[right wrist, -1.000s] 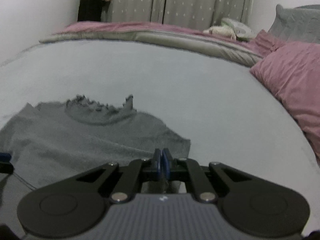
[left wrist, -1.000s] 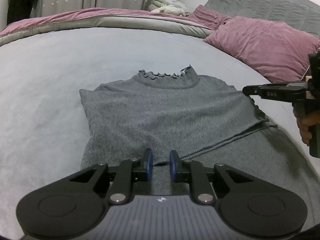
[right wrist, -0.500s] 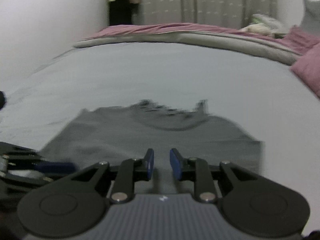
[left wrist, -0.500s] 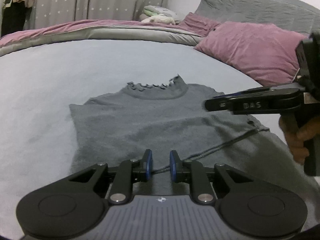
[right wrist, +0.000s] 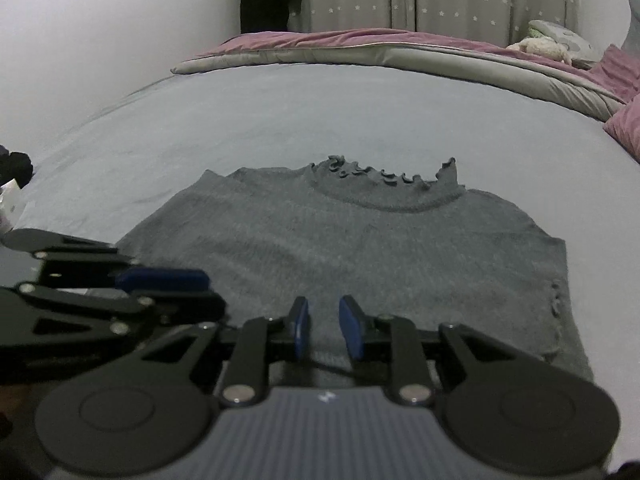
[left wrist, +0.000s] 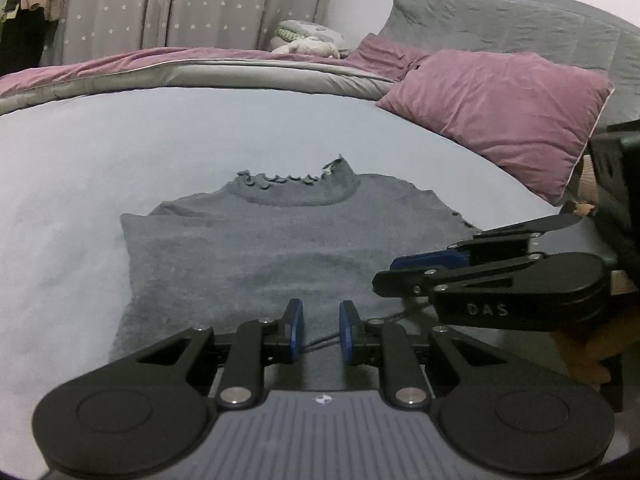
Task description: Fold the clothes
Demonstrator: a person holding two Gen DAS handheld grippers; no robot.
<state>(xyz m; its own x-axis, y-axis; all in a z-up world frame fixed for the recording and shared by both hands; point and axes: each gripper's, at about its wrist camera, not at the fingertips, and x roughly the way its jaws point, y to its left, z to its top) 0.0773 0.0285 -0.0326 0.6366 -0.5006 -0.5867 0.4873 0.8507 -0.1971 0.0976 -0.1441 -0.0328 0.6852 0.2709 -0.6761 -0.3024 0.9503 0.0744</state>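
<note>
Ahead of the left tongs (left wrist: 319, 330), blue pads apart, a soft grey top (left wrist: 280, 248) lay flat on the bed (left wrist: 100, 152). From the right, those tongs (right wrist: 323, 330) gaped empty too; limp knit, best pinched at the near hem.

Dim, flat indoor light with soft shadows and no glare. Both fisheye views bend strongly at the edges, with dark corners. Slightly grainy, soft detail; the curtains (left wrist: 200, 4) look hazy.
</note>
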